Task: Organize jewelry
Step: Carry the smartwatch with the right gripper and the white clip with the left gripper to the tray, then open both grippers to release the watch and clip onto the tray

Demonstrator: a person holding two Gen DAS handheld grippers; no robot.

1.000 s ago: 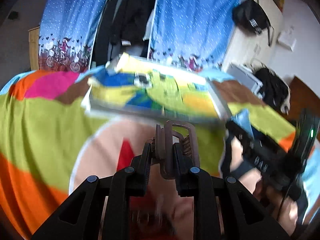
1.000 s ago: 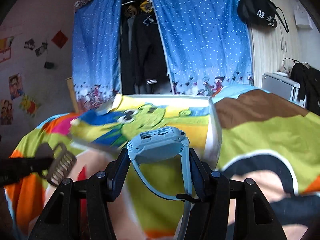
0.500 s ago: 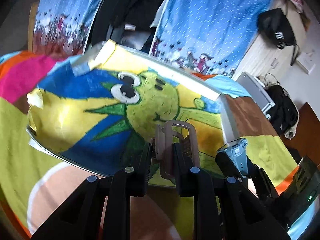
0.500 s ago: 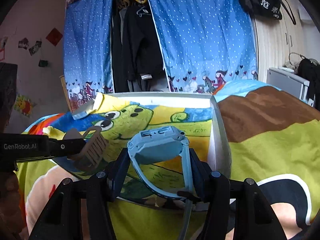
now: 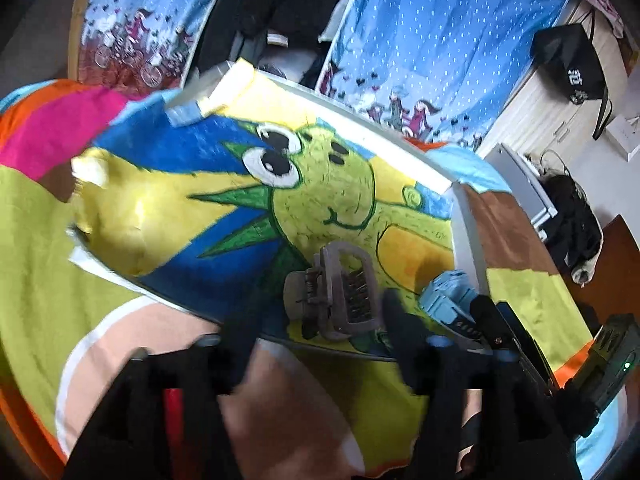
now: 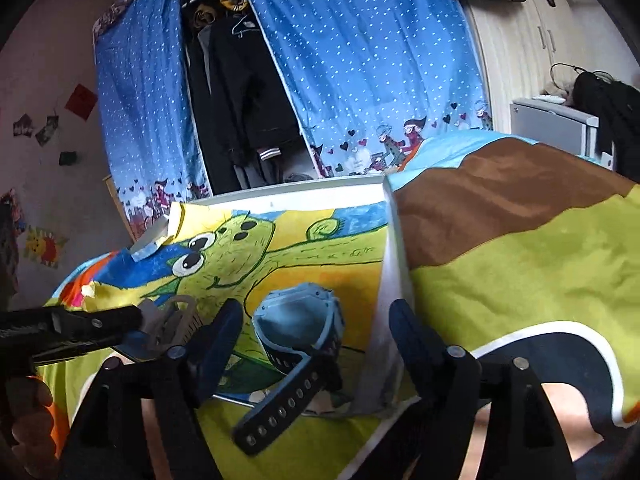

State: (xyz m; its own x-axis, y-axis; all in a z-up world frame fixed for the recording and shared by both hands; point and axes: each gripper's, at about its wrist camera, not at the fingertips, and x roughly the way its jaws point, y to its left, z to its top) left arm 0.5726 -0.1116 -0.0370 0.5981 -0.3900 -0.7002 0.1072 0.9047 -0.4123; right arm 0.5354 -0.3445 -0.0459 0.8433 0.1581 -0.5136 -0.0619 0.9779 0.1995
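Both of my grippers have spread since a moment ago, letting go of what they were carrying; the taupe plastic claw hair clip now lies on the shallow white-rimmed tray lined with a yellow-and-blue cartoon drawing, and the pale blue square-faced child's watch with a dark perforated strap lies just beside it, toward the tray's right wall; my left gripper stands wide open and empty, fingers either side of the clip and clear of it; my right gripper is likewise wide open and holds nothing, the watch sitting loose between its fingers; the tray itself rests on a bright patchwork bedspread; I judge this to be the release step of placing both pieces; next I should draw both grippers straight back, keeping the fingers spread so neither snags the strap or the clip, then look for anything left to gather.
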